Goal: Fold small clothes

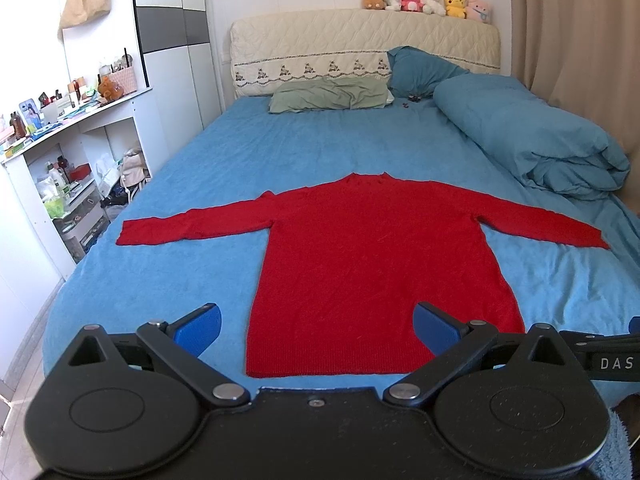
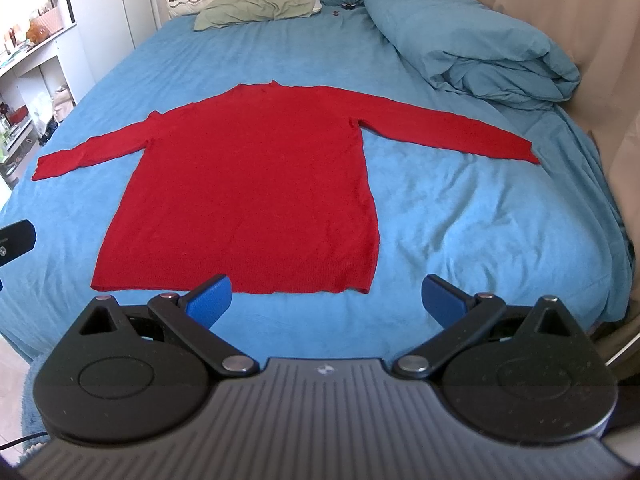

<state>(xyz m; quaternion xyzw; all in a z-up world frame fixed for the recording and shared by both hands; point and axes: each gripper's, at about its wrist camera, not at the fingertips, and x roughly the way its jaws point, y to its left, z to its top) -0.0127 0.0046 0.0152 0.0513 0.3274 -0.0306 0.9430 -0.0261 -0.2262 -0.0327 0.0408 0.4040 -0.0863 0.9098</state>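
Observation:
A red long-sleeved sweater (image 1: 372,264) lies flat on the blue bed sheet (image 1: 208,184), sleeves spread out to both sides, hem toward me. It also shows in the right wrist view (image 2: 256,184). My left gripper (image 1: 318,330) is open and empty, hovering over the hem near its left half. My right gripper (image 2: 327,300) is open and empty, just short of the hem's right corner. Part of the left gripper shows at the right wrist view's left edge (image 2: 14,242).
A rolled blue duvet (image 1: 532,140) lies along the bed's right side. A green pillow (image 1: 328,96) and a blue pillow (image 1: 420,68) sit at the headboard (image 1: 360,40) with plush toys (image 1: 428,0) on top. White shelves (image 1: 60,148) stand left of the bed.

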